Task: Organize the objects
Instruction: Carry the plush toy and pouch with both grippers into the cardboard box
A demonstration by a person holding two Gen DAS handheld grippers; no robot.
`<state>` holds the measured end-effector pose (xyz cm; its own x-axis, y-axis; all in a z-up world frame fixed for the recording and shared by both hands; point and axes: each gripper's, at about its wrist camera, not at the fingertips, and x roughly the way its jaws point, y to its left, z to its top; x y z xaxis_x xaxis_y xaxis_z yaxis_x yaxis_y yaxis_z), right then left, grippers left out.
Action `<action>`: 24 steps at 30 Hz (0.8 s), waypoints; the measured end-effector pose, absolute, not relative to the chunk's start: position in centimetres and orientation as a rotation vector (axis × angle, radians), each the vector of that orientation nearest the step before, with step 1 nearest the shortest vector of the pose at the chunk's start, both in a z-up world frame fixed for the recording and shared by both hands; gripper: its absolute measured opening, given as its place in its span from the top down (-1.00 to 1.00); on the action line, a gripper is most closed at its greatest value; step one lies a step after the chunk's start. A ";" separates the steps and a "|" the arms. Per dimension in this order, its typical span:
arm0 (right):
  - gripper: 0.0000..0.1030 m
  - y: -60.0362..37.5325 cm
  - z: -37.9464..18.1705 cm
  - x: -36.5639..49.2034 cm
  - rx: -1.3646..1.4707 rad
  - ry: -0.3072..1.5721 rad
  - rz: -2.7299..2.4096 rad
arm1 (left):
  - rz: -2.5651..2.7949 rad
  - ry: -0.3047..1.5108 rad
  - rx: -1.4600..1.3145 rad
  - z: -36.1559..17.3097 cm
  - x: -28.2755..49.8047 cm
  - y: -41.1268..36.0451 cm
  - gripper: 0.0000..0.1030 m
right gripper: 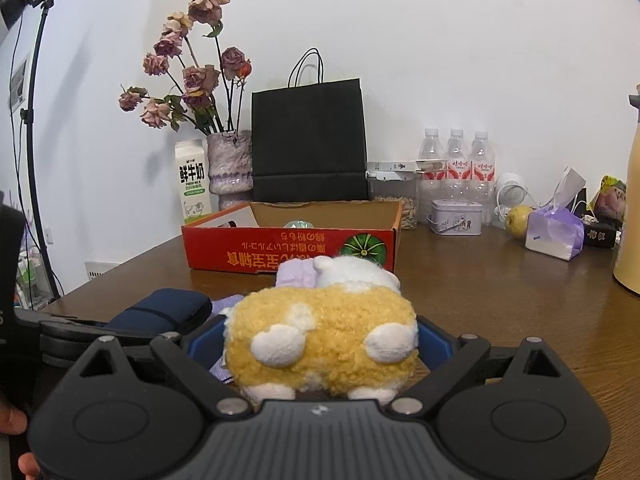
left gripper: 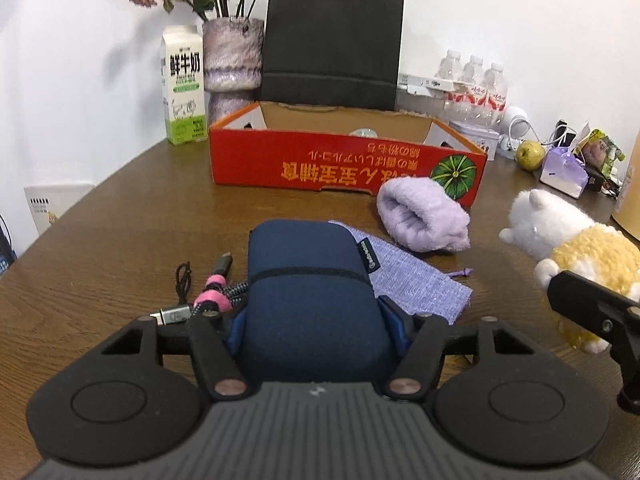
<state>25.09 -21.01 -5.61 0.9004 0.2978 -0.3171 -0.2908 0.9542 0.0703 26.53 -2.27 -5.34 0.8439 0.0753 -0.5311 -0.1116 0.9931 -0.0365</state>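
Note:
In the left wrist view my left gripper (left gripper: 316,328) is shut on a navy blue pouch (left gripper: 312,280) that rests on the wooden table (left gripper: 120,240). A purple cloth bag (left gripper: 416,280) lies under the pouch's right side and a rolled lilac towel (left gripper: 424,216) lies beyond it. A red cardboard box (left gripper: 344,168) stands open behind them. In the right wrist view my right gripper (right gripper: 320,344) is closed around a yellow and white plush toy (right gripper: 320,336), its blue pads against both sides. The pouch (right gripper: 160,312) and the box (right gripper: 292,248) show there too.
A cable with pink ties (left gripper: 212,300) lies left of the pouch. At the back stand a milk carton (left gripper: 182,88), a vase of dried flowers (left gripper: 232,64), a black paper bag (left gripper: 332,44), water bottles (left gripper: 476,84), a tin (right gripper: 456,216), a pear (left gripper: 530,154) and a tissue pack (right gripper: 554,236).

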 end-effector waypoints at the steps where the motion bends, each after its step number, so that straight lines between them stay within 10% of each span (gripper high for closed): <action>1: -0.85 -21.0 -5.6 25.1 0.022 0.329 0.304 | 0.097 0.547 -0.060 -5.2 26.4 -2.4 -0.26; 24: -0.85 -20.5 -5.4 24.2 -0.011 0.281 0.301 | 0.090 0.360 -0.098 -2.1 22.2 -1.7 -0.26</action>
<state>24.19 -20.45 -5.44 0.9164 0.2906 -0.2753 -0.2938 0.9554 0.0306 22.24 -1.65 -2.14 0.9320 0.0703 -0.3557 -0.1052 0.9912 -0.0798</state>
